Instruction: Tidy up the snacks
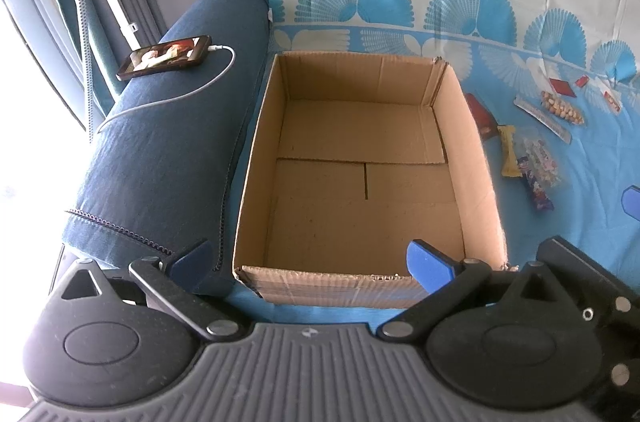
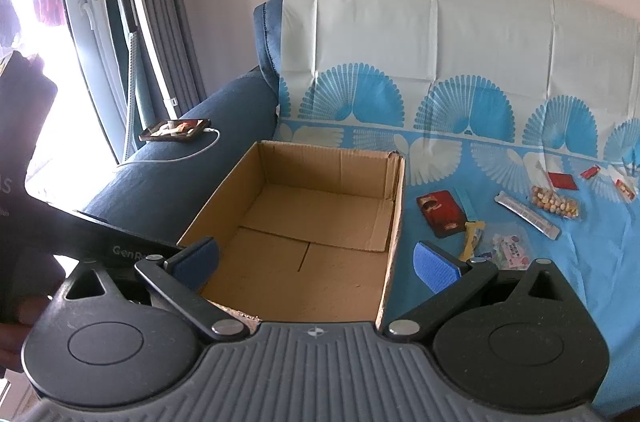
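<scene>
1. We hold the left hand-held gripper [image 1: 310,264] over the near edge of the cardboard box [image 1: 360,206], jaws spread wide with nothing between them.
2. Our right hand-held gripper [image 2: 316,260] is likewise wide apart and empty, near the box's right wall.
3. The box sits bare inside on the blue patterned cloth [image 2: 600,262] covering the sofa.
4. The snacks lie loose on the cloth at about three o'clock from the box: a red packet [image 2: 442,212], a yellow bar [image 2: 472,238], a clear candy bag [image 2: 510,250], a silver bar [image 2: 526,216] and a bag of nuts [image 2: 554,204].
5. We judge these light, thin and crinkly; wrappers may slip, so we would pinch each across its middle, gently on the nuts.
</scene>
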Available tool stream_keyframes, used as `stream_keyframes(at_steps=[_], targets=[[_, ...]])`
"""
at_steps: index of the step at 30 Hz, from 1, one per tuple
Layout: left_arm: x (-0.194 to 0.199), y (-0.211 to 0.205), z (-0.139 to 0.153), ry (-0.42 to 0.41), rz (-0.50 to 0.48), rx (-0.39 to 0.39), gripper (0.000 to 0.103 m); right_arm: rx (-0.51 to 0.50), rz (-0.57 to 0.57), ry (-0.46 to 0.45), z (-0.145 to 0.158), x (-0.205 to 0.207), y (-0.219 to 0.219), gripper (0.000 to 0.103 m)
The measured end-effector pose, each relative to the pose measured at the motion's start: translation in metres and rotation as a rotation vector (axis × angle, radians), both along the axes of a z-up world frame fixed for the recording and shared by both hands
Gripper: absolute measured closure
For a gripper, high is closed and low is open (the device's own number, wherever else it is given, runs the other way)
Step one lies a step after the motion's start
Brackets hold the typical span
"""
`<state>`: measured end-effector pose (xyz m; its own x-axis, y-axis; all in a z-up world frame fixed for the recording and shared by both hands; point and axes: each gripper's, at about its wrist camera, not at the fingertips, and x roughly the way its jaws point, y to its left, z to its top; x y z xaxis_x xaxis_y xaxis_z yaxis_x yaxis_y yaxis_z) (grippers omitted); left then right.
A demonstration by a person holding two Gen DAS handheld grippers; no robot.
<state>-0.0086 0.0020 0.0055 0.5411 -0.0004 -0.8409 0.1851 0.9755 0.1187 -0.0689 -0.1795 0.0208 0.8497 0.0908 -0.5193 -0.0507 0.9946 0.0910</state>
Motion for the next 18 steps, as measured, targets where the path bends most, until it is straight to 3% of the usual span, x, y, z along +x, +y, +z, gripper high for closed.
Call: stream_keyframes(at_steps=[10, 18], targets=[[0.002, -0.008, 0.002, -0.008, 0.005, 0.015, 0.000, 0.066, -0.014, -0.002, -0.006, 0.001, -0.016, 0.000], [0.010, -0.022, 0.006, -0.009, -0.007, 0.025, 0.000, 0.089, -0.109, -0.012, -0.013, 0.007, -0.051, 0.000]])
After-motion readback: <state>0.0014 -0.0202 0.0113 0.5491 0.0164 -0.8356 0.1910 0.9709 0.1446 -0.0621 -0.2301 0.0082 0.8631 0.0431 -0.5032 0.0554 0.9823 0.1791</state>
